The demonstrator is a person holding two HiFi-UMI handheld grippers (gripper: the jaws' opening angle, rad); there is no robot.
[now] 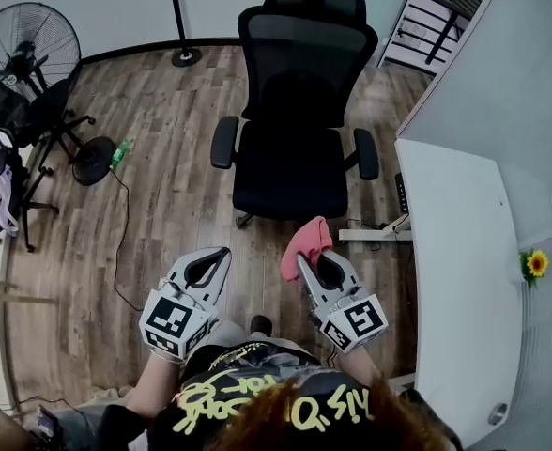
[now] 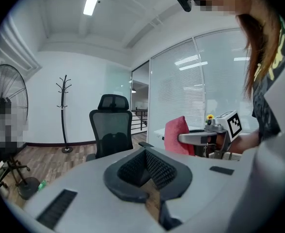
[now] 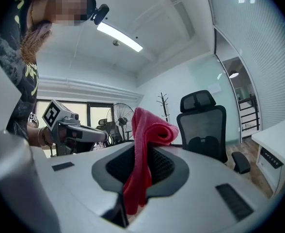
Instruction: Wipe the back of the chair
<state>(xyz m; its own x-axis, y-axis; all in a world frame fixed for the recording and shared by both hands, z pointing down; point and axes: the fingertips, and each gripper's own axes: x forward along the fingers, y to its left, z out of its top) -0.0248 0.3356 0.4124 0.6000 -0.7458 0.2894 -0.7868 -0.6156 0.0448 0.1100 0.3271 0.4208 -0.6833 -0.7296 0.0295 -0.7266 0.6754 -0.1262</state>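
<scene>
The right gripper (image 1: 306, 263) was clamped on a pink cloth (image 1: 307, 241). The left gripper (image 1: 222, 255) was closed and empty. The black mesh office chair (image 1: 295, 130) stood on the wood floor (image 1: 163, 205) ahead, near the white desk's (image 1: 454, 280) left edge.

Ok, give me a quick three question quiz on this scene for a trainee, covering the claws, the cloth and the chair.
1. True or false: the left claw holds the cloth.
2. Pick one. The cloth is: A) pressed on the chair back, B) clear of the chair, C) lying on the desk.
3. Fill in: the chair's back is on its ____ side from the person.

Key: 1 false, the right claw grips it; 2 B; 3 far.
</scene>
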